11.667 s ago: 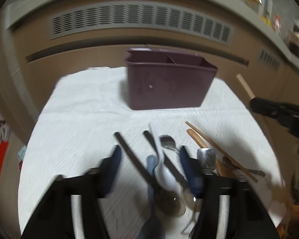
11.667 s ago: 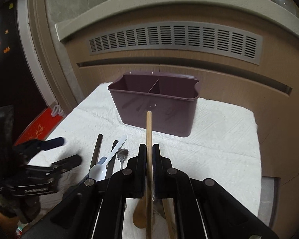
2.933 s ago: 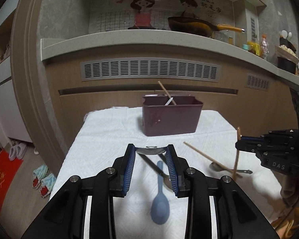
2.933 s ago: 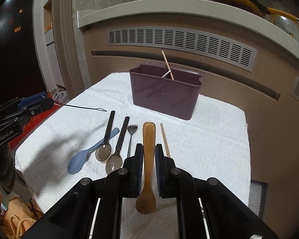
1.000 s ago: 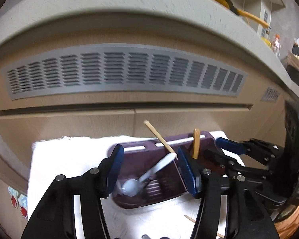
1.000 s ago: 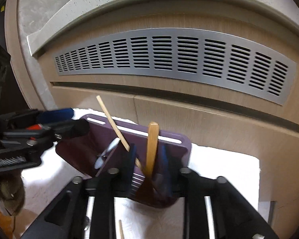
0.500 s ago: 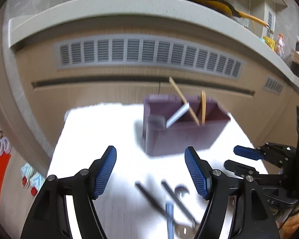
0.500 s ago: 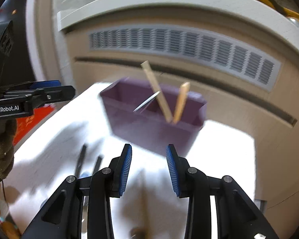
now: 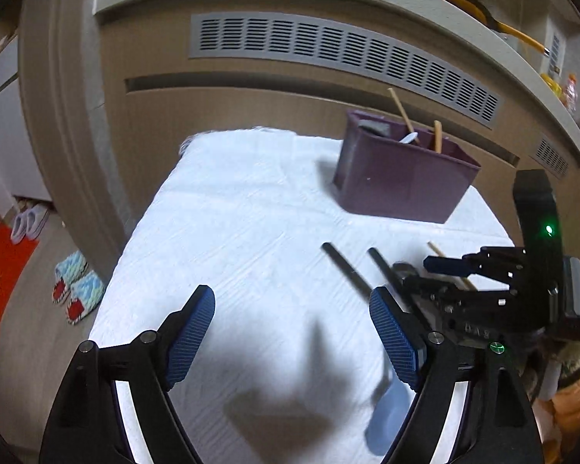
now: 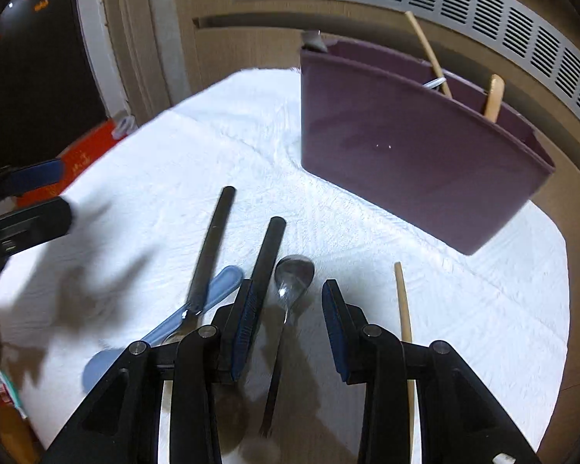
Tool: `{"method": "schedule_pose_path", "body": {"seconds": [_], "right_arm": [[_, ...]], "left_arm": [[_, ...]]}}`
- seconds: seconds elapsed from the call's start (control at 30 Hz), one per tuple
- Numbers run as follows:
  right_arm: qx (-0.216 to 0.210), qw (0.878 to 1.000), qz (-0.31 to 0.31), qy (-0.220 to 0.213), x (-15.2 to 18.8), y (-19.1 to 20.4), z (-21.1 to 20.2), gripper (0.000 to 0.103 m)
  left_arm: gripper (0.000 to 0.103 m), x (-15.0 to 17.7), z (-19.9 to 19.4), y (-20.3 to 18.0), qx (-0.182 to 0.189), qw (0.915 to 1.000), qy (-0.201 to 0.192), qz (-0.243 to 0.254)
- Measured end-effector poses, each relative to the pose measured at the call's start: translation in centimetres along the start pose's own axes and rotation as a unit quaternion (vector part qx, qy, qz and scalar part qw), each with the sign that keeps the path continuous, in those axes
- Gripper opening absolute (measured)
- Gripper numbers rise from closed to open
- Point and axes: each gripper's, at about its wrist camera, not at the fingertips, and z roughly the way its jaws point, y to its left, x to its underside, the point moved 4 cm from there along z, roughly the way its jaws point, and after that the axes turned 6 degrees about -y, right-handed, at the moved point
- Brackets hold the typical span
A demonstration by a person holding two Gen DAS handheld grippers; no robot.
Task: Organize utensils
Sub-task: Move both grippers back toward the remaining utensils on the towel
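Here, both ribbed-padded grippers, left (image 9: 292, 332) and right (image 10: 286, 323), gape empty before the smooth plum plastic caddy (image 10: 410, 162); a steel spoon (image 10: 290, 282) lies nearby.

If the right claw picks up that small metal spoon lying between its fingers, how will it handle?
The small metal spoon looks stiff and probably light, being thin. Its shiny bowl and slim handle suggest a slippery hold, so it may pivot in the right claw. It lies flat on the white cloth, so the fingers will likely have to scrape low to catch it.
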Motion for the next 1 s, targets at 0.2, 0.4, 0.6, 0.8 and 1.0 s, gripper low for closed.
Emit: {"method": "schedule_pose_path", "body": {"seconds": [0.2, 0.4, 0.6, 0.8, 1.0], "right_arm": [[-0.006, 1.000, 0.008, 0.012, -0.5, -0.5, 1.1, 0.033], [-0.020, 0.999, 0.029, 0.024, -0.4, -1.2, 1.0, 0.033], [0.015, 1.000, -0.004, 0.020, 0.9, -1.2, 0.8, 0.033], [0.005, 1.000, 0.003, 0.025, -0.8, -0.8, 2.5, 0.029], [-0.007, 1.000, 0.014, 0.011, -0.3, -0.6, 0.4, 0.023]], "left_arm": [[0.083, 0.8, 1.0, 1.0, 0.013, 0.9997, 0.013, -0.019], [0.083, 1.3, 1.4, 1.3, 0.019, 0.9992, 0.025, -0.025], [0.084, 1.5, 1.7, 1.3, 0.016, 0.9988, 0.032, -0.032], [0.084, 1.7, 1.6, -0.2, 0.021, 0.9989, 0.039, -0.015], [0.084, 2.0, 2.0, -1.2, 0.023, 0.9979, 0.060, -0.006]]}}
